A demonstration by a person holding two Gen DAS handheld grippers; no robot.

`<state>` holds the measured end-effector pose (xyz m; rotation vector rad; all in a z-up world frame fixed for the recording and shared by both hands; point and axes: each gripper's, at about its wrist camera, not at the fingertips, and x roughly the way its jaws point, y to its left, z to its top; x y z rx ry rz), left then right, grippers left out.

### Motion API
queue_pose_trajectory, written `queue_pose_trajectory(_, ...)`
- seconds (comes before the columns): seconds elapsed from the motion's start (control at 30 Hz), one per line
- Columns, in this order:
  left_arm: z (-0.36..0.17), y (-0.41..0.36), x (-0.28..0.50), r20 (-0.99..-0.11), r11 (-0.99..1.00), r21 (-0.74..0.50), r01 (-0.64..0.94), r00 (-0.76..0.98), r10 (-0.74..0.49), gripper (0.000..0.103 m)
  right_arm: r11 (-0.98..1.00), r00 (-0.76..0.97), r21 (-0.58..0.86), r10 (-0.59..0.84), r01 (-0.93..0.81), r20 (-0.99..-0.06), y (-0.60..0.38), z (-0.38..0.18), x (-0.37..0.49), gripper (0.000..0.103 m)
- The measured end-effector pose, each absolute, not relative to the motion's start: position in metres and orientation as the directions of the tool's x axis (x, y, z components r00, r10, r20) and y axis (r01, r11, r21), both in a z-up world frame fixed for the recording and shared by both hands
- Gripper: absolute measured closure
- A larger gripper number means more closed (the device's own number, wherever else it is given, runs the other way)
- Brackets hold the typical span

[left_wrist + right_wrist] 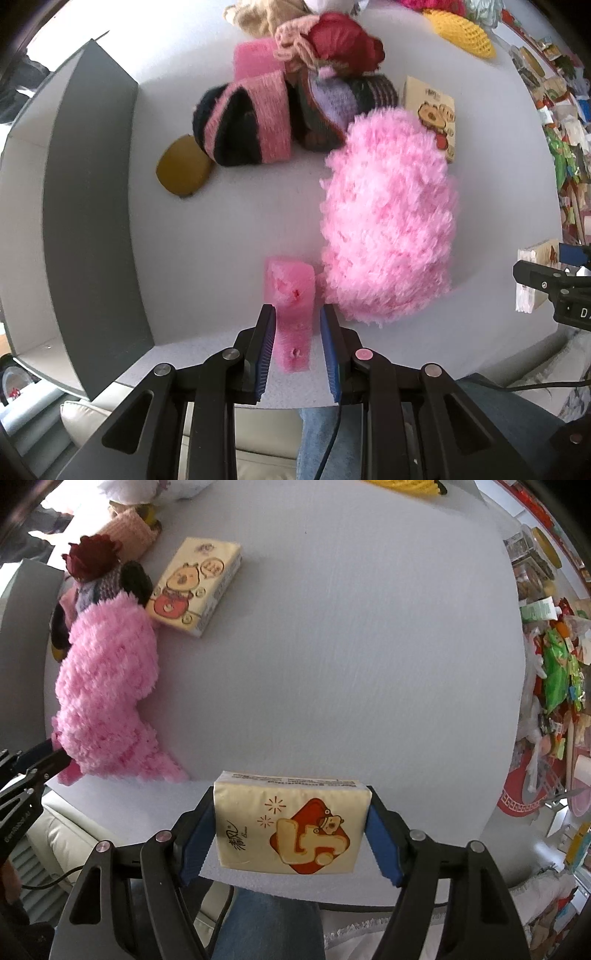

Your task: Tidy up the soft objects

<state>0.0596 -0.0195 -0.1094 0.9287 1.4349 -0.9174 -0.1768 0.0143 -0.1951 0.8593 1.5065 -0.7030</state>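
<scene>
My left gripper (297, 314) is around a pink foam strip (291, 295) at the table's near edge; the left pad touches it and a small gap shows at the right pad. A fluffy pink item (389, 218) lies just right of it and also shows in the right wrist view (107, 694). My right gripper (291, 808) is shut on a yellow tissue pack (290, 827) above the near edge. A second tissue pack (195, 587) lies farther back. Knitted hats (251, 118) and yarn items (343, 40) are piled at the back.
A grey open box (92, 206) stands on the left of the white table (351, 646). A brown pad (183, 170) lies by the hats. A yellow knitted piece (465, 29) sits at the far right. Cluttered goods line the right side (557, 672).
</scene>
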Motion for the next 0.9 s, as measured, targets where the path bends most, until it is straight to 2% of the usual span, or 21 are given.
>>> queue_pose_trajectory(0.5, -0.062, -0.01, 0.074, -0.999, 0.448, -0.003, 0.894, 0.02, -0.046, 0.076, 0.593, 0.031, 0.082, 0.095, 0.801, -0.995, 0.009, -0.191, -0.173, 0.026)
queue_pose_trajectory(0.9, -0.03, -0.012, 0.032, -0.993, 0.411, 0.031, 0.911, 0.073, -0.088, 0.076, 0.608, 0.071, 0.105, 0.081, 0.787, -0.994, 0.003, -0.19, -0.172, 0.026)
